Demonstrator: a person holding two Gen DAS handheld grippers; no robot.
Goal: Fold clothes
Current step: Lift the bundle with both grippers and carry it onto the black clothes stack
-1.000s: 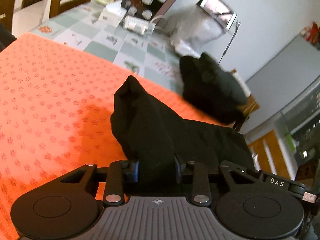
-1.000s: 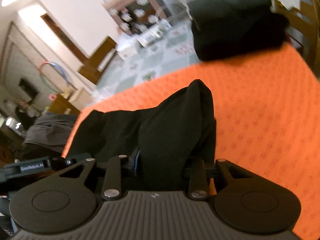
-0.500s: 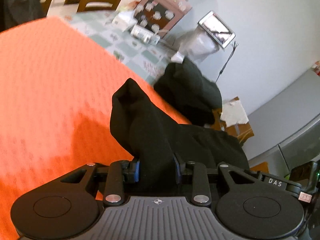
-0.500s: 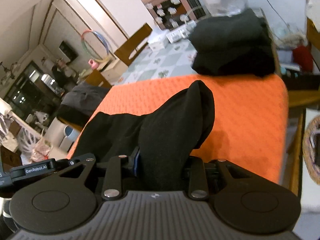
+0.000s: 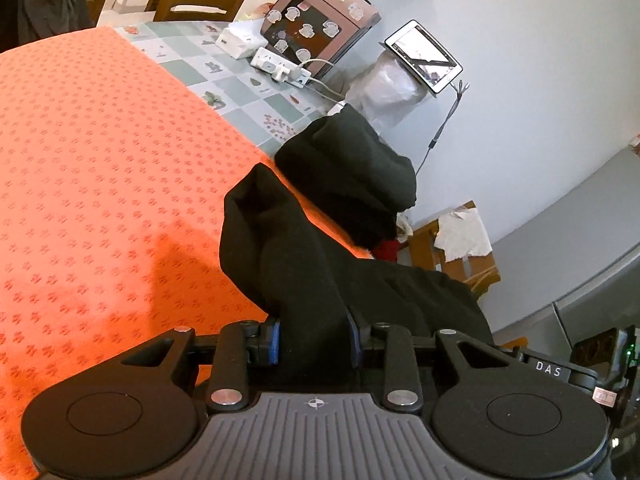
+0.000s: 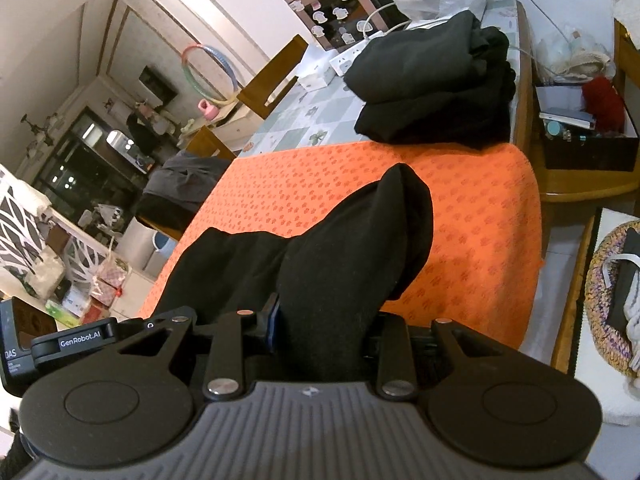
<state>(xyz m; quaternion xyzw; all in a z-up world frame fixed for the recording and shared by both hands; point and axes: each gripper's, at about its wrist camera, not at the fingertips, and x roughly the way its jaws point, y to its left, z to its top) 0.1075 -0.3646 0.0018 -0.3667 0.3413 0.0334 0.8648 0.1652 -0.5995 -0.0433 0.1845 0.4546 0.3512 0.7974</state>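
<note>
A black garment (image 5: 288, 256) hangs lifted above the orange tablecloth (image 5: 100, 184). My left gripper (image 5: 314, 340) is shut on a thick bunch of it, and the cloth bulges forward past the blue pads. The rest of the garment trails off to the right. In the right wrist view the same black garment (image 6: 352, 256) is bunched between the pads of my right gripper (image 6: 320, 332), which is shut on it; its cloth stretches away to the left over the orange tablecloth (image 6: 472, 216).
A pile of folded black clothes (image 5: 352, 176) (image 6: 432, 92) lies at the far end of the table on the checked cloth (image 5: 240, 92). Behind it stand a sticker-covered box (image 5: 320, 24), a power strip (image 5: 280, 66) and a tablet (image 5: 424, 54). Wooden chairs (image 6: 272, 76) line one side; a woven basket (image 6: 612, 300) sits beyond the table edge.
Both grippers have carried the garment back and a little upward from the far end; more of the orange cloth and the table's edge now show. The grips are unchanged.
</note>
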